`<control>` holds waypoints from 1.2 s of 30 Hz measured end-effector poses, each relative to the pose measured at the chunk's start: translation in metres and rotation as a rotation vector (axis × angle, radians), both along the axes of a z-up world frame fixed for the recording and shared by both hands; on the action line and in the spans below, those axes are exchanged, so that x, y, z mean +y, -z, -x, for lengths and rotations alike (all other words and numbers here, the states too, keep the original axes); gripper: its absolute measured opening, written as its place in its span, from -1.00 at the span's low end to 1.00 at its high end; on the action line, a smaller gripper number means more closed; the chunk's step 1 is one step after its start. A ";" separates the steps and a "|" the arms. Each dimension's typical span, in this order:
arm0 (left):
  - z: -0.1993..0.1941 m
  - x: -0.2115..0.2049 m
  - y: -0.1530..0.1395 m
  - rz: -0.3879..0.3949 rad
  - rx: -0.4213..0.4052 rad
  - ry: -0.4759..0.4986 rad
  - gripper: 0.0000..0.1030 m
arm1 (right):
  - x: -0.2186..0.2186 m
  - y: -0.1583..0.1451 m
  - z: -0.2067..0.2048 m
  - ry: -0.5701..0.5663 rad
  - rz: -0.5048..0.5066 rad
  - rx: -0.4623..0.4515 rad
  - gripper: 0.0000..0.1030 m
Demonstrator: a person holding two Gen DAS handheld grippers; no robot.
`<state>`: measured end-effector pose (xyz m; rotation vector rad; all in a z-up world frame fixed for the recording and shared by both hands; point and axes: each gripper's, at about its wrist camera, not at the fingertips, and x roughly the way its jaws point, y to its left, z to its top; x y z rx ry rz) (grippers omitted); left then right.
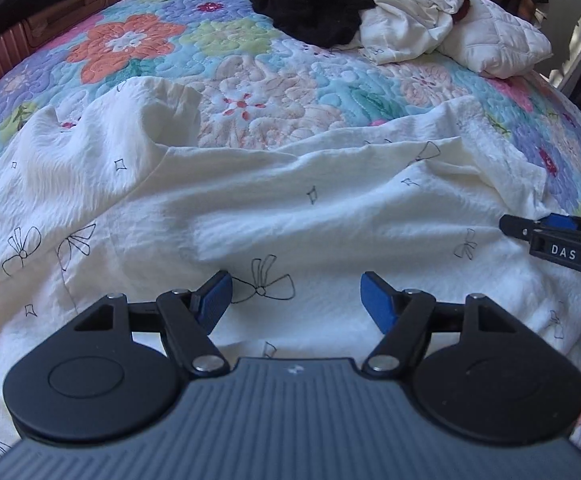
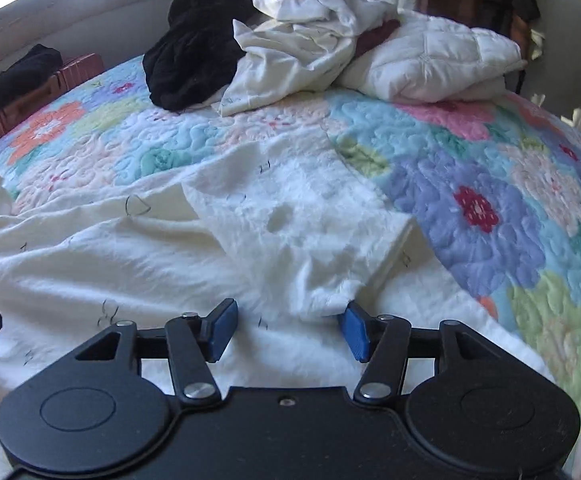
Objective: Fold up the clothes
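1. My left gripper [image 1: 296, 300] is spread wide and holds nothing; the white garment [image 1: 274, 216] lies flat on the bed [image 1: 250, 92] right under it and stretches off to both sides.
2. My right gripper [image 2: 286, 330] is also spread and empty. A folded-over flap [image 2: 310, 232] of the same garment rises just ahead of it, and the flap's near corner touches, or all but touches, the right pad [image 2: 356, 332].
3. The garment's long axis runs across my view, from left of the left gripper to right of the right one.
4. I judge the right gripper nearer a usable edge: the flap is straight ahead, while the left sits over mid-cloth with the far hem well ahead.
5. The unsorted pile [image 2: 274, 40] lies far ahead of both.
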<state>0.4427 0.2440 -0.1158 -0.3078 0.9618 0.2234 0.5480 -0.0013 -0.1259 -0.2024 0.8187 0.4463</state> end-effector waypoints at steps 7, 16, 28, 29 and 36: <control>0.000 0.008 0.006 -0.049 -0.016 -0.028 0.36 | 0.010 -0.010 -0.065 0.000 -0.055 -0.049 -0.89; 0.007 0.030 -0.003 -0.120 -0.091 -0.144 0.38 | 0.018 -0.024 -0.097 0.039 -0.121 -0.104 -0.32; 0.015 0.088 0.018 -0.158 -0.036 -0.271 0.43 | 0.015 -0.033 -0.035 0.080 -0.212 0.031 -0.01; 0.018 0.095 0.018 -0.148 -0.045 -0.296 0.43 | 0.015 -0.033 -0.023 0.060 -0.230 0.059 -0.01; 0.030 0.118 0.009 -0.261 0.006 -0.399 0.37 | -0.019 -0.028 0.066 0.058 -0.390 0.167 0.09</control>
